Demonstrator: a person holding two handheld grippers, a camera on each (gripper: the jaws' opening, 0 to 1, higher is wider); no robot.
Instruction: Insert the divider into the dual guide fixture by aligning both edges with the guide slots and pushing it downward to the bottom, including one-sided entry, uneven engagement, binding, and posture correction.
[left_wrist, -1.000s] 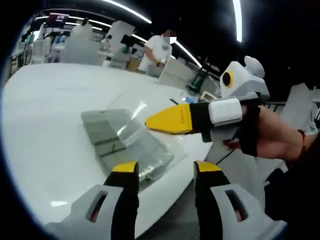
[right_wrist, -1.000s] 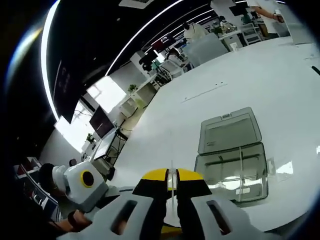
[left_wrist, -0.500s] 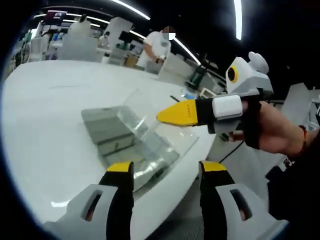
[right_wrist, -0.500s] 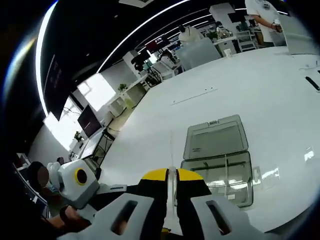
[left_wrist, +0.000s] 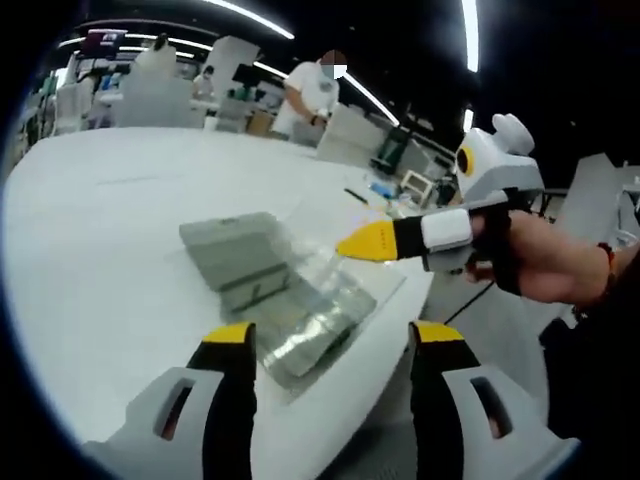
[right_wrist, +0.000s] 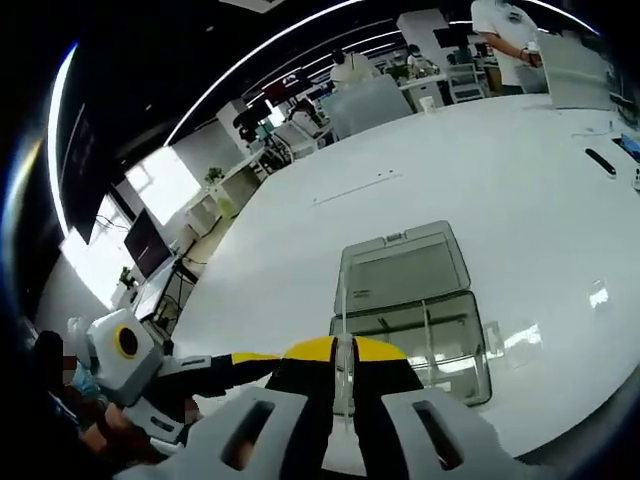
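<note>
Divider (right_wrist: 341, 330), a clear sheet, stands upright clamped between the closed jaws of the right gripper (right_wrist: 343, 352), above the near end of the open fixture (right_wrist: 415, 310) on the white table (right_wrist: 520, 200); left gripper (left_wrist: 325, 335) has its jaws apart, holding nothing

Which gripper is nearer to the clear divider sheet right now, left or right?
Right. The right gripper is shut on the clear divider, holding it above the open box. The left gripper is open, back at the table's near edge.
</note>
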